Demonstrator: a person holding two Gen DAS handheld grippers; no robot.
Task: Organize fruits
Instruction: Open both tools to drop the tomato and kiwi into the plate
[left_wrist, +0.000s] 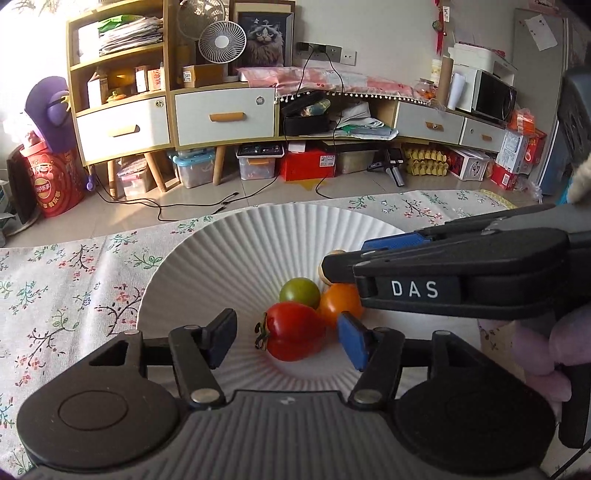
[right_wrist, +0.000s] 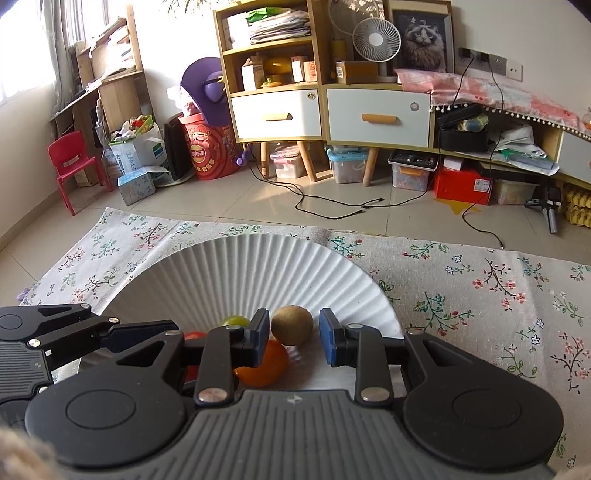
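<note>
A white ribbed plate (left_wrist: 221, 251) holds a red tomato (left_wrist: 293, 330), a green tomato (left_wrist: 299, 291) and an orange fruit (left_wrist: 340, 302). My left gripper (left_wrist: 288, 341) is open. The red tomato lies between its blue pads, with a gap on each side. In the right wrist view a brown kiwi (right_wrist: 291, 325) rests in the plate (right_wrist: 221, 266) against the orange fruit (right_wrist: 266, 365). My right gripper (right_wrist: 293, 341) is open around the kiwi, its pads narrowly apart from it. From the left wrist view the right gripper (left_wrist: 354, 254) reaches in from the right and hides most of the kiwi (left_wrist: 324, 276).
A floral cloth (right_wrist: 480, 295) covers the table under the plate. The table's far edge runs just behind the plate, with tiled floor (right_wrist: 332, 192) and cabinets beyond. A hand in a pale glove (left_wrist: 546, 354) holds the right gripper close beside the left one.
</note>
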